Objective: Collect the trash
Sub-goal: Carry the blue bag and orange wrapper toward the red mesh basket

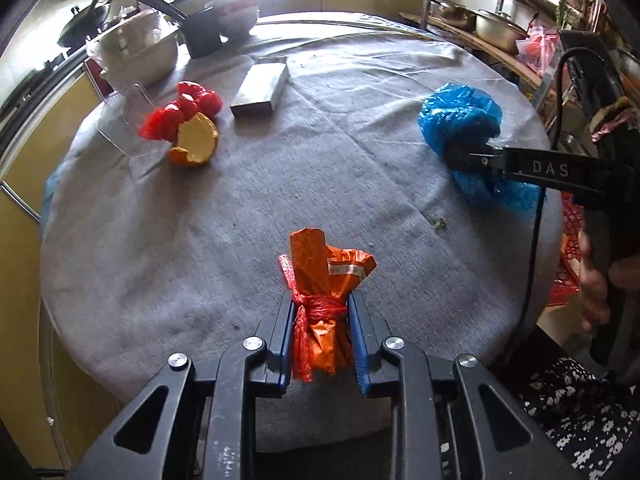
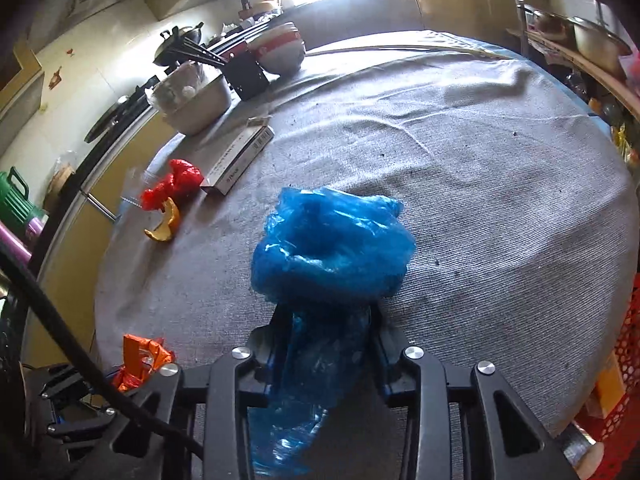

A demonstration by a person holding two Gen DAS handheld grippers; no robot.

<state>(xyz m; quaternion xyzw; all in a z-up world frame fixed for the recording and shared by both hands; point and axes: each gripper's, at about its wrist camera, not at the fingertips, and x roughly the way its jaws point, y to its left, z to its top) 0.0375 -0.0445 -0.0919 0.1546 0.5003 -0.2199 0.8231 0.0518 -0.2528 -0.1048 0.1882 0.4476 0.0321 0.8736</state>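
We clamp the left gripper [image 1: 322,312] on a tied orange plastic wrapper bundle [image 1: 324,280], the right gripper [image 2: 326,320] on a crumpled blue plastic bag [image 2: 332,244], lifting both off the grey-clothed desk [image 1: 240,200] as trash

My left gripper [image 1: 322,316] is clamped on a bundle. My right gripper [image 2: 326,320] pinches a bag, angled downward.
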